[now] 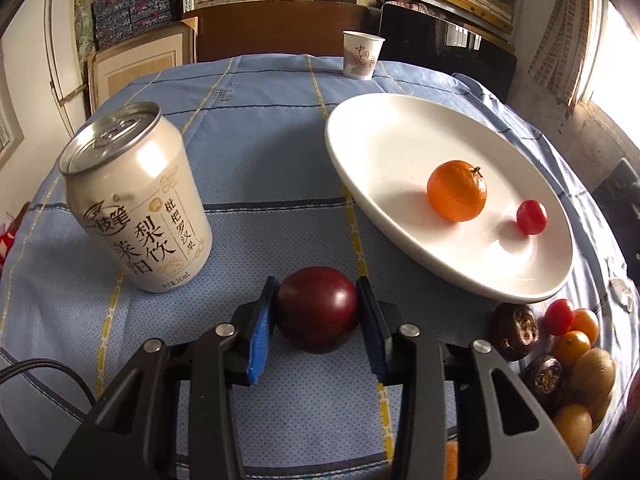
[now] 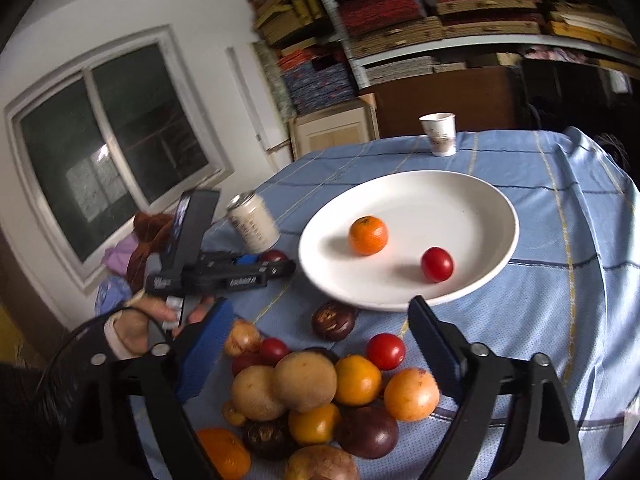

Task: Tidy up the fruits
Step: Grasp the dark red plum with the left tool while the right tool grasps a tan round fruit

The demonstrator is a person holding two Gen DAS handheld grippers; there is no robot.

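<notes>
Between our left gripper [image 1: 316, 308] fingers [image 1: 262, 320] sits a dark red plum-like fruit [image 1: 316, 308], both blue pads touching its sides, so the fingers are clenched on it; it seems to rest on the blue checked desk [image 1: 260, 152]. Our right gripper [image 2: 320, 344] hangs with fingers [image 2: 208, 344] spread wide and grasping nothing above a fruit pile [image 2: 312, 396] of mixed fruits. Left of the left fingers stands a drink can [image 1: 136, 200]. Beyond both grippers, a white plate [image 2: 440, 196] carries a mandarin [image 2: 368, 235] and a cherry tomato [image 2: 437, 264]. Farthest stands a paper cup [image 2: 439, 134].
</notes>
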